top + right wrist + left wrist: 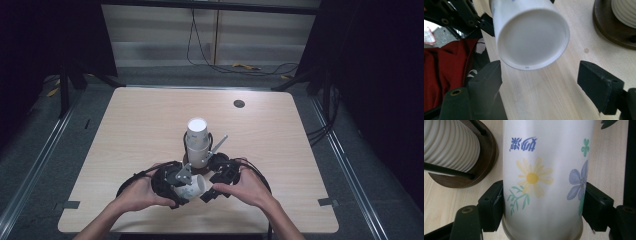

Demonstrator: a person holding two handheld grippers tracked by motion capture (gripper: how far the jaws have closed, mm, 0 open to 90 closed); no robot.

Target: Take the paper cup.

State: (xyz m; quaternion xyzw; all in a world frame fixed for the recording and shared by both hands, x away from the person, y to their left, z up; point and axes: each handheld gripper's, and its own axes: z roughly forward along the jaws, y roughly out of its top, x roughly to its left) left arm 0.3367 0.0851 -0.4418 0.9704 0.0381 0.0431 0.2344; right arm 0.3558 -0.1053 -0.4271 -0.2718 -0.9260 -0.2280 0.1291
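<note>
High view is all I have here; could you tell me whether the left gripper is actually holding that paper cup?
Observer: Yes, the left gripper has its pads pressed on both sides of the paper cup.
Operator: Thank you. Is the cup plain?
Observer: No, it carries a yellow daisy and a purple flower.
Operator: And is the right gripper gripping it too?
Observer: No, the right gripper is open, and the cup's base faces it, untouched by the pads.
</note>
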